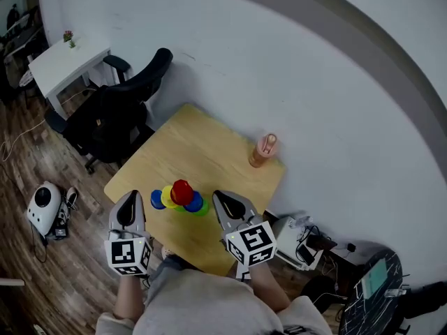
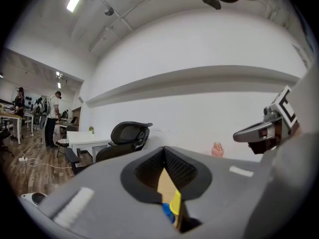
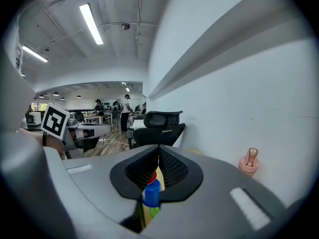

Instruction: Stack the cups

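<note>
Cups, axes vertical, red topmost

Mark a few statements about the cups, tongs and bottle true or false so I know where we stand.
1. The red plastic cup tops the cup cluster on the square wooden table. True.
2. The left tongs and right tongs are both shut and empty. True.
3. The pink lidded bottle lies on its side against the cups. False: it stands upright near the table's far corner, apart from them.
4. The right tongs grip a blue cup. False: the nearest blue plastic cup stands on the table ahead of them.
</note>
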`<state>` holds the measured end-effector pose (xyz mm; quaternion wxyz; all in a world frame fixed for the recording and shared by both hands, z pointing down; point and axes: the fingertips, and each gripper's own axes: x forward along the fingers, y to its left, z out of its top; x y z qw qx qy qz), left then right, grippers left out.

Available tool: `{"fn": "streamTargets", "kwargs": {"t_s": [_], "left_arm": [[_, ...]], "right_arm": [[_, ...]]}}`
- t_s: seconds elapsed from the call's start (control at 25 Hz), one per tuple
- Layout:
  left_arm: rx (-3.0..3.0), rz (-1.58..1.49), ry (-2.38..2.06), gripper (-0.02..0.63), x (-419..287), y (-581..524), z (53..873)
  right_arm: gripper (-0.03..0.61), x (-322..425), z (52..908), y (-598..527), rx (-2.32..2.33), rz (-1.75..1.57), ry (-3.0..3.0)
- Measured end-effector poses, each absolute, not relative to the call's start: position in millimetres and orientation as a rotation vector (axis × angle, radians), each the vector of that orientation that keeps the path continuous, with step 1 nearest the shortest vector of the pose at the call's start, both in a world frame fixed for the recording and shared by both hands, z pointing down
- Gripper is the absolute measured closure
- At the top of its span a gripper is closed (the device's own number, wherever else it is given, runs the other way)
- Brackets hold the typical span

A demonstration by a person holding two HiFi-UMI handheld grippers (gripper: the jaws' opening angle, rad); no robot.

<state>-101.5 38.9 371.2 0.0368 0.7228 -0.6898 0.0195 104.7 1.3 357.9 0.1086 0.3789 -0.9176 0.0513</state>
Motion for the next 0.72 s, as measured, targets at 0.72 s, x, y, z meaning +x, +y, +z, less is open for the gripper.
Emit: {"fn": "streamTargets", "kwargs": {"t_s": [0.72], "left_arm": [[2.272, 0.001, -2.212, 0.555, -72, 74, 325]], "right_arm": [[0.575, 154, 305, 29, 1.291, -0.04, -2.801]]}}
